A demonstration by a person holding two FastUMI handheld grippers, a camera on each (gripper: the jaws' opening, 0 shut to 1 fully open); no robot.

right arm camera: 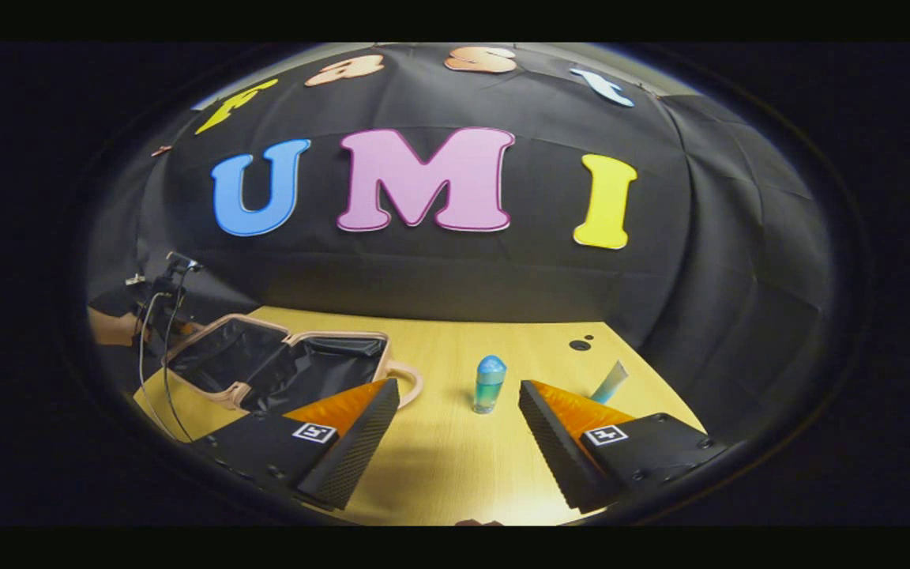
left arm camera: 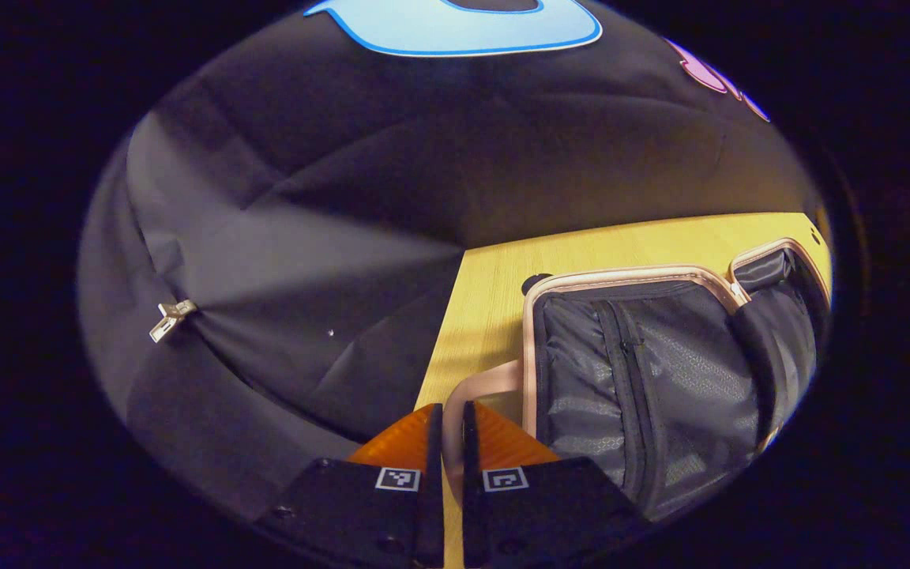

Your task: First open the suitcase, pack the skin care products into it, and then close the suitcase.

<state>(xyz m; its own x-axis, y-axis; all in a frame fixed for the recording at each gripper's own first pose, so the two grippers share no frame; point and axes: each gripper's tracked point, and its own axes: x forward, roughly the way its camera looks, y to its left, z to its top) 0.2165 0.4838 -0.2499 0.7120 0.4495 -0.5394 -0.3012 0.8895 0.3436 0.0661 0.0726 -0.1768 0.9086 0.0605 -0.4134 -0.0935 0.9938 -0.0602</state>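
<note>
At the lower right of the left gripper view: the suitcase (left arm camera: 660, 371) lies open on the tabletop (left arm camera: 581, 245), grey quilted lining and zipped divider facing up, pale pink rim around it.
Left tool (left arm camera: 447, 431): clenched, jaws almost together; the suitcase handle (left arm camera: 475, 387) loops just beyond the tips, and whether they pinch it I cannot tell.
Right tool (right arm camera: 459, 415): released, jaws spread wide, hovering over bare wood.
Bottle (right arm camera: 490, 384): centre of the right gripper view, upright between the spread jaws and farther off; small, clear blue-green with a rounded blue cap.
Tube (right arm camera: 609, 382): right of the bottle, leaning, partly hidden by one finger.
Handling: the bottle looks light, stiff and smooth, probably slippery; take it across the body below the cap. The tube seems soft, so squeeze gently at mid-length.
Suitcase shell: rigid-looking, lining limp.
</note>
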